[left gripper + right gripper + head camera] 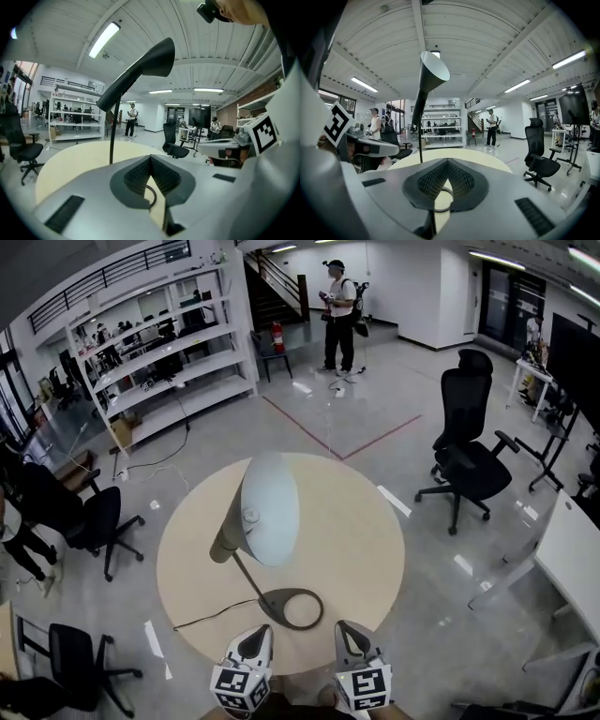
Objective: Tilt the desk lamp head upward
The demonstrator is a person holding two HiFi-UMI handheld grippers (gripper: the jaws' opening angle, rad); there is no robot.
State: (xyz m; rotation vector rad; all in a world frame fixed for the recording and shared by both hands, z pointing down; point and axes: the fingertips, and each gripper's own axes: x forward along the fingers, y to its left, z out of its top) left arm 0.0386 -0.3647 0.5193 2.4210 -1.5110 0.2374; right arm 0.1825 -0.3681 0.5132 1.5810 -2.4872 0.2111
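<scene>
1. Resting low at the near rim of the round table (380, 521), my left claw (260, 634) has its jaws closed tip to tip. Nothing is gripped; only tabletop and a sliver of the lamp's base show through the gap beneath the tips.
2. Right claw (348, 633): just beside the left one but not touching it, at the same rim. Its jaws are also pressed together at the tips and hold nothing.
3. Desk lamp (246, 570): one, standing on the table ahead of both claws, touched by neither.
4. Base ring (292, 607): dark and flat on the tabletop, just ahead of the claws and between them.
5. Stem (247, 574): thin and dark, rising from the base ring and leaning away to the left of my left claw.
6. Lamp head (270, 507): a cone high above and ahead of both claws. Its pale open mouth is turned upward, and from the right claw its wide end sits at the top (434, 66).
7. Cord (211, 619): black, running leftward from the base ring and passing ahead of the left claw.
8. Office chair (469, 460): black, on the floor well beyond the right claw, to its right.
9. Shelving (159, 357): white, far ahead and to the left of the left claw.
10. Person (338, 313): standing far ahead, beyond the table.
</scene>
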